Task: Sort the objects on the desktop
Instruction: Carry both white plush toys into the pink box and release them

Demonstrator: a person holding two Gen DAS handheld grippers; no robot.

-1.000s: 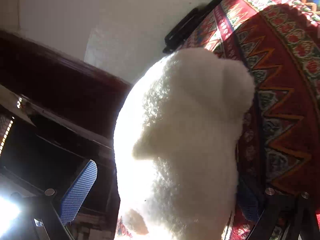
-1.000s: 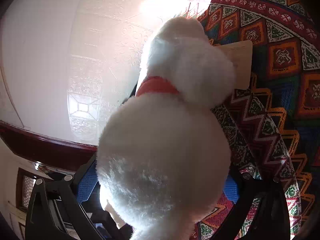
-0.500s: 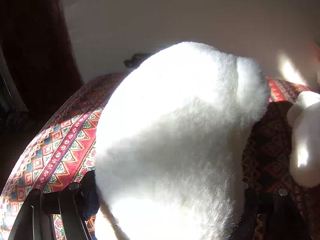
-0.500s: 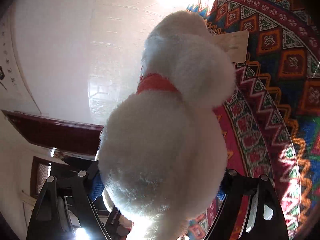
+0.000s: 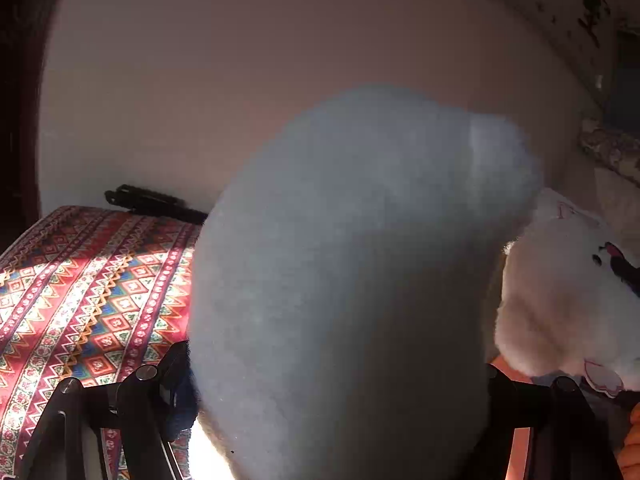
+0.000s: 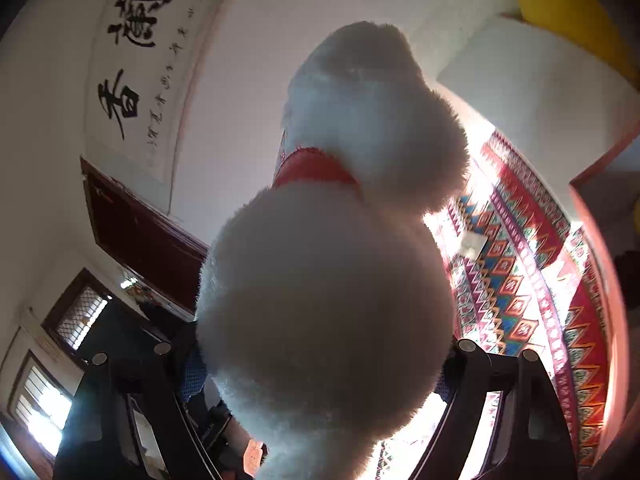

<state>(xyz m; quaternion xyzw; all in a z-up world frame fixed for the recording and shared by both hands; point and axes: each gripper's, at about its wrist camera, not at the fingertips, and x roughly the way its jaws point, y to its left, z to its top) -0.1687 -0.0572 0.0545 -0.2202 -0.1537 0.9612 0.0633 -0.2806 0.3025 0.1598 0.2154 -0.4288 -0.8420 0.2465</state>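
The left gripper (image 5: 340,392) and right gripper (image 6: 320,364) each have jaws pinching a white plush toy (image 6: 332,280), carried clear of the desk (image 5: 92,304); another plush (image 5: 560,300) lies at three o'clock.

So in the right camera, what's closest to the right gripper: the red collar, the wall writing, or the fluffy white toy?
1. Fluffy white toy: held in the right gripper.
2. Red collar: higher up on the toy, above the gripper.
3. Wall writing: on the wall, upper left, behind everything.
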